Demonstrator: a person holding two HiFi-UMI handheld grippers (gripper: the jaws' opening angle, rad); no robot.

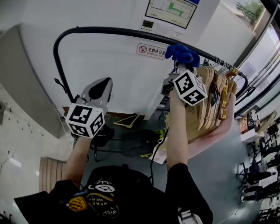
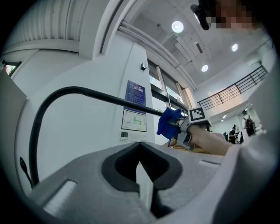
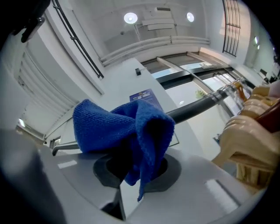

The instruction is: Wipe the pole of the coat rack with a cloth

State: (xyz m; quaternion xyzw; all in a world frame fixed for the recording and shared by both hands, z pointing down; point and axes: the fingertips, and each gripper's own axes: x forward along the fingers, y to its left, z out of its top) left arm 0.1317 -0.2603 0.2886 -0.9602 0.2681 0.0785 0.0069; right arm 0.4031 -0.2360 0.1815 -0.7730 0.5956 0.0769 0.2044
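Wall (image 1: 109, 57), cloth (image 3: 116, 124) in right claw (image 3: 131, 174), on pole (image 3: 197, 107)

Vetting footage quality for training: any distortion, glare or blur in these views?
Head view: fisheye bows the pole. Left gripper view: dark vignetted corners, ceiling lights flare. Right gripper view: cloth weave sharp, hangers softer at the frame edge.

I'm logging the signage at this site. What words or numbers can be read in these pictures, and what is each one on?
"无烟办公室": no-smoking sign; the smaller line under it is too small to read.
"WISH" and "WERE HERE": printed on the person's black shirt, seen upside down.
Floor-plan poster: text too small to read.
Blue notice in the left gripper view: too blurred to read.
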